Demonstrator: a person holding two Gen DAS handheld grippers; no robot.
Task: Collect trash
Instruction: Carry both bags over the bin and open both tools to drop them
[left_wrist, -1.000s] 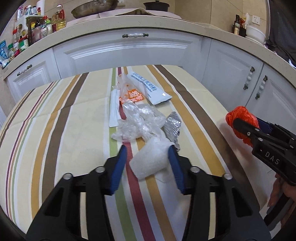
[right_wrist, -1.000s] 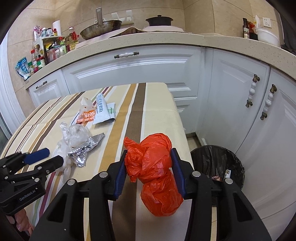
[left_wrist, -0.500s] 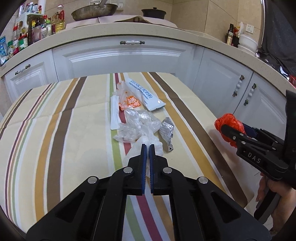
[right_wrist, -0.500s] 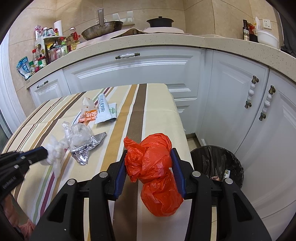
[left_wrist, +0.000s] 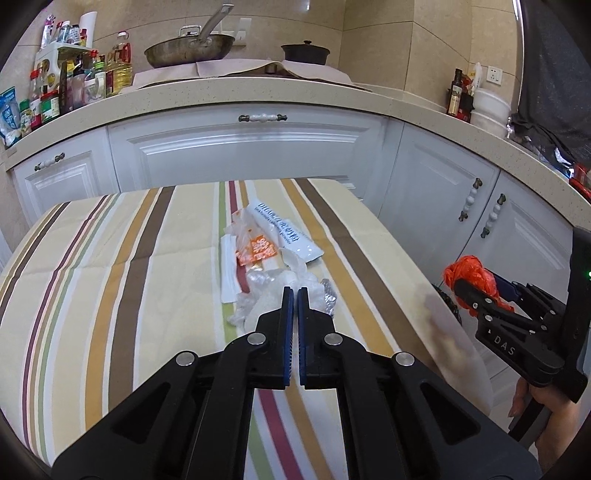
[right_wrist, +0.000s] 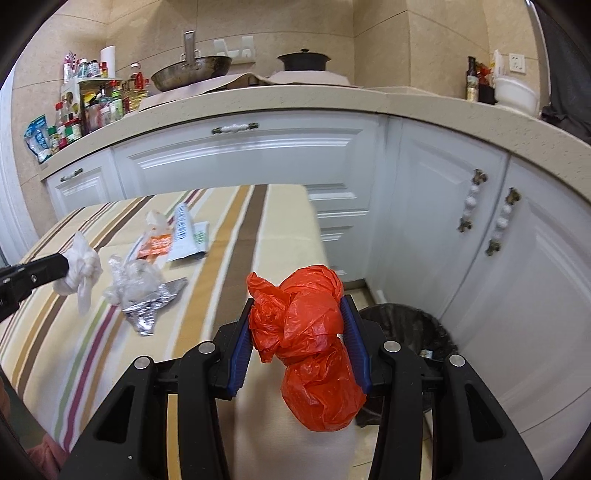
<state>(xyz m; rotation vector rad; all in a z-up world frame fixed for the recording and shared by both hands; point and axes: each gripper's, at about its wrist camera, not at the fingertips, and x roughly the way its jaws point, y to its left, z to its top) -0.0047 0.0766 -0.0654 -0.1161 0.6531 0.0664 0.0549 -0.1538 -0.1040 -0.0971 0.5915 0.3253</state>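
Left gripper (left_wrist: 295, 295) clenched on a crumpled white tissue (right_wrist: 79, 264), lifted clear of the striped tablecloth (left_wrist: 110, 266) at the left of the right-wrist frame, jaws having just closed. Right gripper (right_wrist: 301, 328) grasping a knotted orange plastic bag (right_wrist: 314, 343), hanging past the table's right edge at lower centre, with the black-lined trash bin (right_wrist: 410, 325) on the floor just right of it below the white cabinets (right_wrist: 461, 229). Clear wrap (right_wrist: 135, 278), foil wrapper (right_wrist: 151, 310), orange packet (left_wrist: 256, 249) and white sachet (left_wrist: 284, 232) clustered mid-table, broad bare cloth toward left and near edges.
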